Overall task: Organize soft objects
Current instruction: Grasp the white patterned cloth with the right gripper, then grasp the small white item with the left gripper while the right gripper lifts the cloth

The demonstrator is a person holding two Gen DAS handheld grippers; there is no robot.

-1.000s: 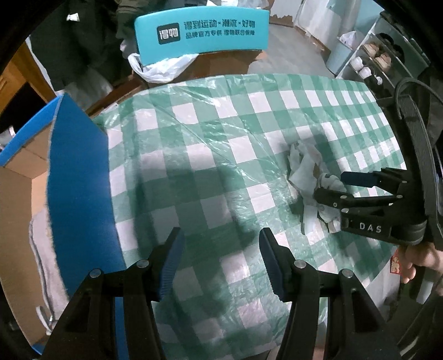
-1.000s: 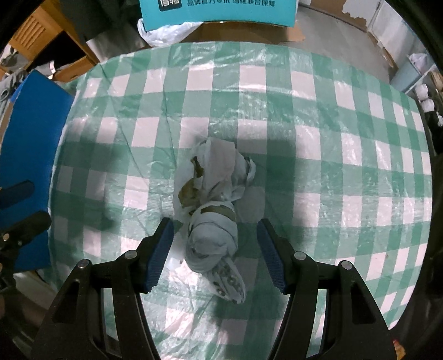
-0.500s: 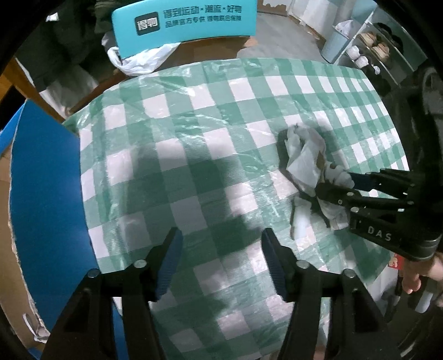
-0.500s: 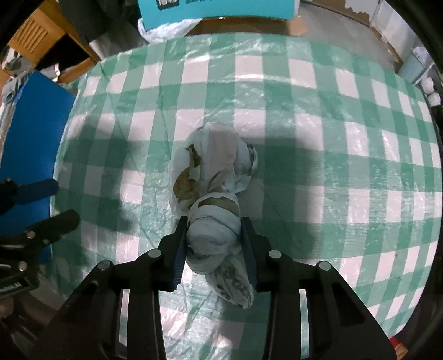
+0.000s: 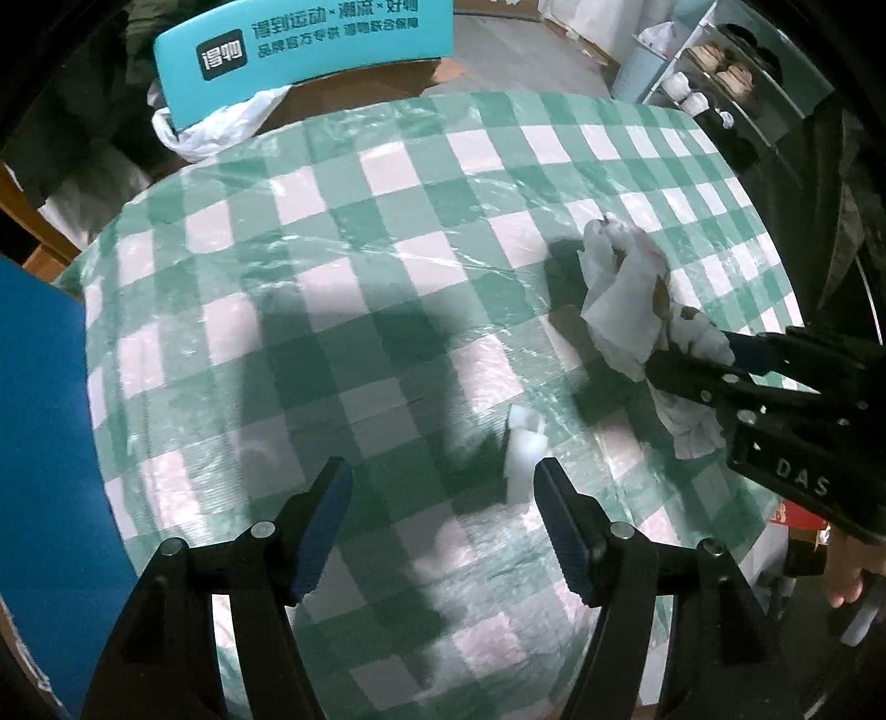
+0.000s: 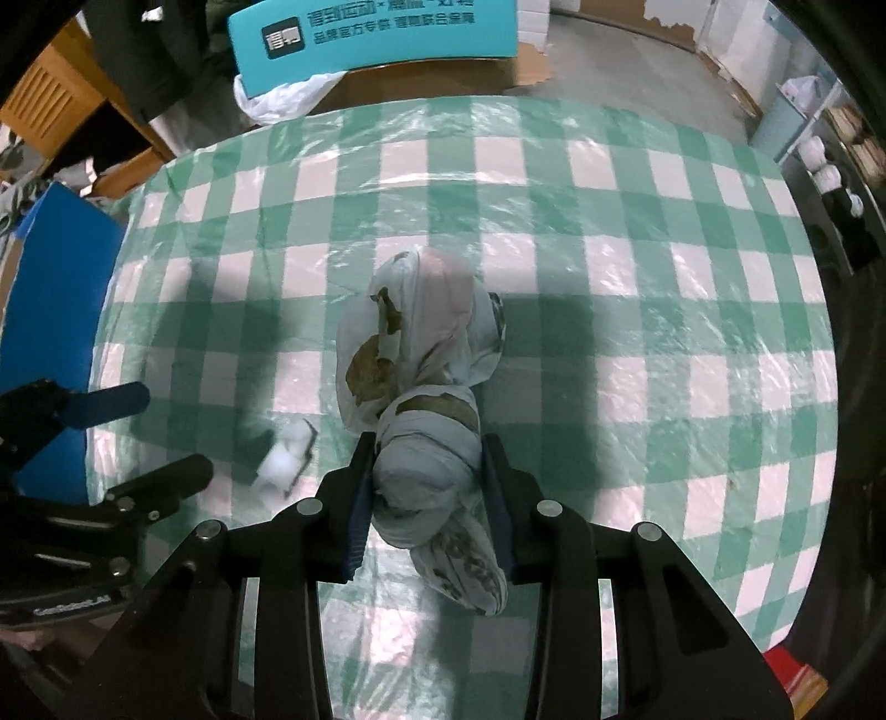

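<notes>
Right gripper point(image 6: 429, 501), lower centre of the right wrist view: fingers point(image 6: 359, 515) narrowed and pressed on both flanks of a knotted white cloth bundle point(image 6: 423, 387) with brown blotches; bundle reaching from between the pads up toward mid-frame, one patterned tail drooping below the fingers. Same gripper entering from the right edge of the left wrist view point(image 5: 698, 360), with the bundle point(image 5: 626, 299) clamped at its tips.

Left gripper point(image 5: 443, 515), lower centre of the left wrist view: fingers point(image 5: 326, 515) wide apart, nothing between the pads. Small white soft piece point(image 5: 523, 454) lying on the worktop, just beside the inner face of the right-hand finger and slightly above it in frame. Same piece at lower left of the right wrist view point(image 6: 285, 457), near the left gripper's tips point(image 6: 160, 437).

Worktop point(image 5: 354, 310) covered by green-and-white check cloth under clear film. Blue panel point(image 5: 44, 421) along the left edge. Teal sign with white lettering point(image 5: 310, 50) at upper left, crumpled white bag point(image 5: 221, 124) below it. Shelving with pale items point(image 5: 714, 72) at upper right
</notes>
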